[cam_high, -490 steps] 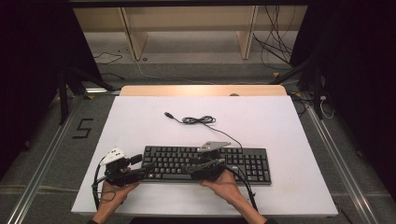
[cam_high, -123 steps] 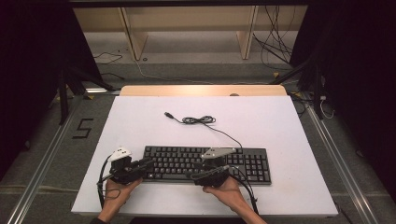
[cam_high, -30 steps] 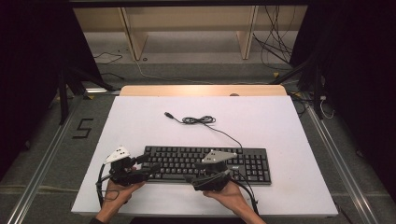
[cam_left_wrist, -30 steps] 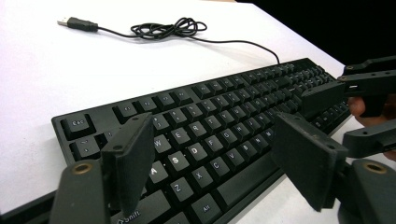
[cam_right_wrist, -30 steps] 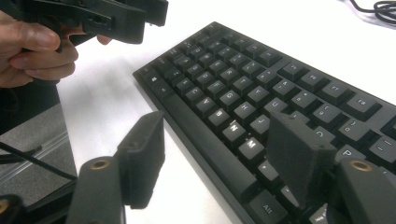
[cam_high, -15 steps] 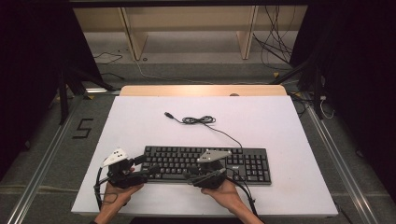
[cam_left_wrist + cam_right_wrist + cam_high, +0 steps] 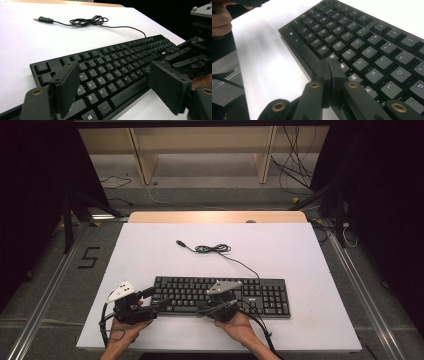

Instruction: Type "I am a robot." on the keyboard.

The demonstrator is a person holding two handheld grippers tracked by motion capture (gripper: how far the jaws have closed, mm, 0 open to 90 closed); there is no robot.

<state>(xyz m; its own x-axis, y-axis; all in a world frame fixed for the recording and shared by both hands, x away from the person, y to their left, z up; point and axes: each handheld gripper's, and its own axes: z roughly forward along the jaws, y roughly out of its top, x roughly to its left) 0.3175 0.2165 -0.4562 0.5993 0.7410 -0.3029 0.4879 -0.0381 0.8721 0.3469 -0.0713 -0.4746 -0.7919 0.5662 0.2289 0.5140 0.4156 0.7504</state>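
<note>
Right gripper point(image 7: 329, 67), jaws pressed together, seemingly touches the keyboard point(image 7: 220, 295) lying lengthwise along the table's point(image 7: 300, 250) near edge; left gripper point(image 7: 115, 87) gapes wide.

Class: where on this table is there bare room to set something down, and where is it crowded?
Bare patches of the table: the far-left area beside the cable, the right side beyond the keyboard, and the far strip behind the cable. Crowded: the near edge, where the left gripper and the right gripper work at the keyboard's front.
</note>
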